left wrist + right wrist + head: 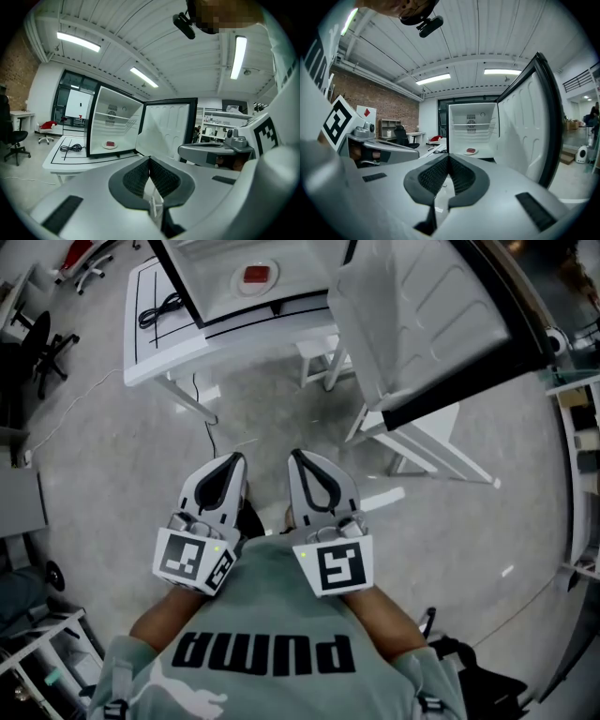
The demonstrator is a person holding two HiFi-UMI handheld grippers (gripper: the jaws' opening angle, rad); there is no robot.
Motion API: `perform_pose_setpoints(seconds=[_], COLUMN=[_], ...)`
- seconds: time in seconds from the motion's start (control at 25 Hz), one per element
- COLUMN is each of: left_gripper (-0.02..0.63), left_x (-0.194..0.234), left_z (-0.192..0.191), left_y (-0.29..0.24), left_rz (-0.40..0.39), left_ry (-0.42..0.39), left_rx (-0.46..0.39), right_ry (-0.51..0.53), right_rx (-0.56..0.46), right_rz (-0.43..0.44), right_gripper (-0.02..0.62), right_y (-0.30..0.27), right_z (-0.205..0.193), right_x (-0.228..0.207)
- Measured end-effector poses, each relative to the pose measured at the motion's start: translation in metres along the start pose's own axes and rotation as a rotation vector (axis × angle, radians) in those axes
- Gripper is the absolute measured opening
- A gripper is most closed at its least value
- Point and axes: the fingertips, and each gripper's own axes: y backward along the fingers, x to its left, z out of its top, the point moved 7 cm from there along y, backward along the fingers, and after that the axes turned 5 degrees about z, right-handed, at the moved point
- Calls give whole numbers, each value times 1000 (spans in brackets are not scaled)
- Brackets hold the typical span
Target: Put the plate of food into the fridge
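Inside the open fridge point(211, 282), a white plate point(238, 283) bears red food point(255, 276).

Smooth white plastic lines the fridge point(211, 292); left gripper point(234, 459) and right gripper point(297, 457) are matt grey plastic, with black ribbed pads point(137, 179); the floor point(122, 456) is polished concrete.

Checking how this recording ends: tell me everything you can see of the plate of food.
The plate is small, round and white, with a smooth surface that could be ceramic or plastic. One red block of food sits at its middle. The plate lies flat on the bottom of the open fridge, below the wire shelf. Only the fridge's floor touches it, and nothing else stands in that compartment.
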Motion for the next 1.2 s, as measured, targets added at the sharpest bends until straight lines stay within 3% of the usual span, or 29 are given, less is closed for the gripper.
perform_pose_setpoints(seconds=[0.36,1.2], left_gripper=[5,6], left_x=[-11,-24], left_z=[-20,-21], left_y=[22,14], left_rz=[43,-2], left_ry=[-2,-24], left_rx=[16,8], right_ry=[-4,-5], right_rx=[33,39], right_rz=[24,12], right_gripper=[5,3], right_y=[19,31], right_z=[-17,-19], right_x=[7,4])
